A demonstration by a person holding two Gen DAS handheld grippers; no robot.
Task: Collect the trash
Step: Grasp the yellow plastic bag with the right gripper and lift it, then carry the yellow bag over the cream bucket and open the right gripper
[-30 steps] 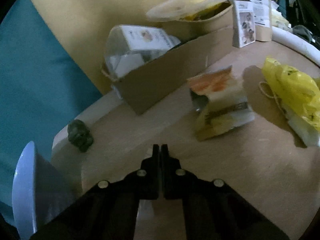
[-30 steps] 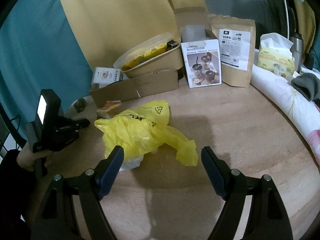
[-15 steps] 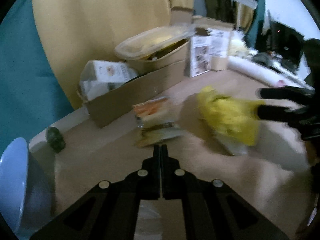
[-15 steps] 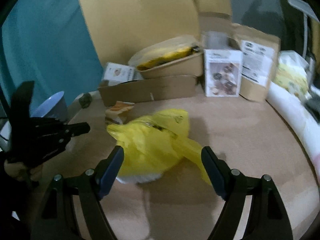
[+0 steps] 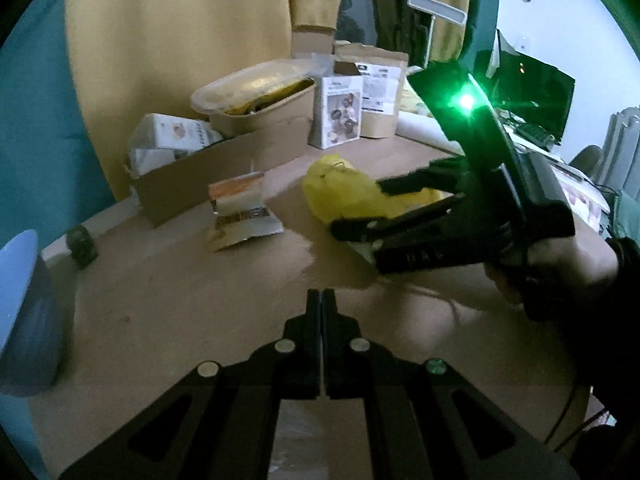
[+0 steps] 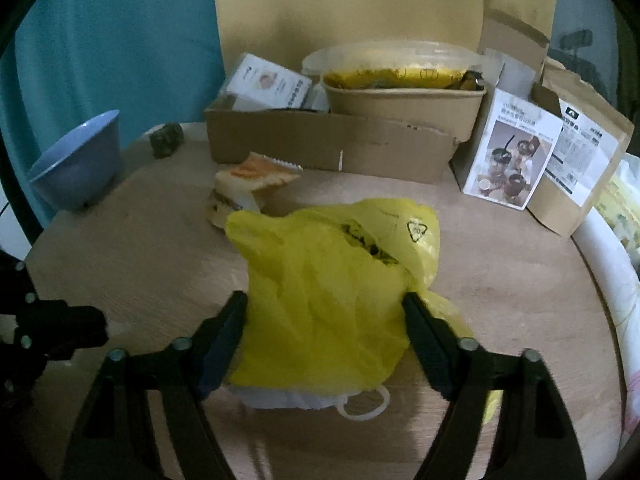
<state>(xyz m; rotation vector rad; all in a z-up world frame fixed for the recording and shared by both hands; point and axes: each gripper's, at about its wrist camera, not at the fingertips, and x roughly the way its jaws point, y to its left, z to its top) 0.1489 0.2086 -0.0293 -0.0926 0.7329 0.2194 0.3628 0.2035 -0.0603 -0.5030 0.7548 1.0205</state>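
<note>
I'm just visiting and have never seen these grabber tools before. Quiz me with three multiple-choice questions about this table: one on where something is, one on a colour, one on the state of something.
1. Where is the yellow bag?
A. inside the cardboard box
B. between the right gripper's fingers
C. in the bowl

2. What colour is the bowl?
A. blue
B. red
C. white

3. How do the left gripper's jaws stand?
A. wide apart
B. shut on the bag
C. shut, holding nothing

Answers:
1 B: the right gripper has one finger on each side of the bag, on the table.
2 A: its wall shows blue.
3 C: the left gripper has its fingers pressed together over bare table.
</note>
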